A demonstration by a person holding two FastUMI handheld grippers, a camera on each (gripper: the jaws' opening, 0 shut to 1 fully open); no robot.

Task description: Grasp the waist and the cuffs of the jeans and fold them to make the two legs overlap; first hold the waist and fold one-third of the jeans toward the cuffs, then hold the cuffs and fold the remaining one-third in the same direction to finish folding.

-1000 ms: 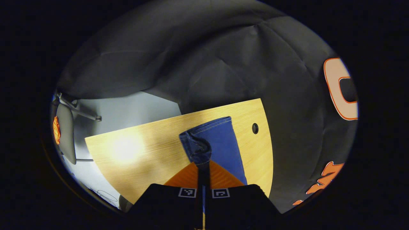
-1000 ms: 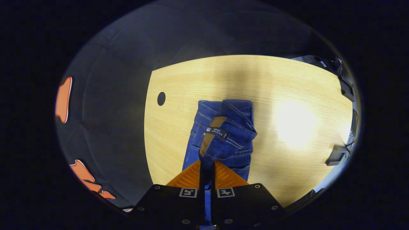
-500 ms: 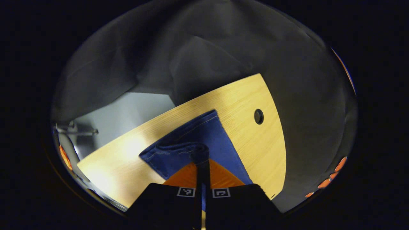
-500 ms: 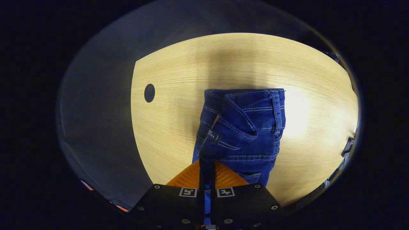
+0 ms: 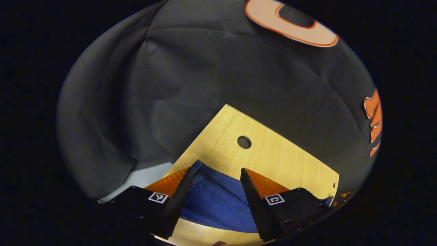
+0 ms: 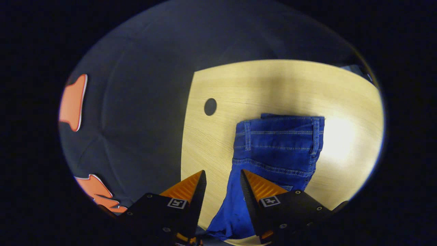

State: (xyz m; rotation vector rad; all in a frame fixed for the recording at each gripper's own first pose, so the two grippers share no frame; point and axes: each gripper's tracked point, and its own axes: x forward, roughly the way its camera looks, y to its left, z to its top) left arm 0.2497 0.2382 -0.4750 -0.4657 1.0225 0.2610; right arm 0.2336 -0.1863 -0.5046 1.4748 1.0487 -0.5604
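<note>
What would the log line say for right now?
left gripper: open, above jeans | right gripper: open | jeans: lying on table, waistband flat | legs overlap step: looks done

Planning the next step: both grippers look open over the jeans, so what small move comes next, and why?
Probably bring the right gripper to the waistband and close on it. Both grippers stand open, the left gripper too, and the jeans lie flat on the wooden table, legs apparently overlapped.

A light wooden table (image 6: 266,82) carries the blue jeans (image 6: 278,143), lying flat.
</note>
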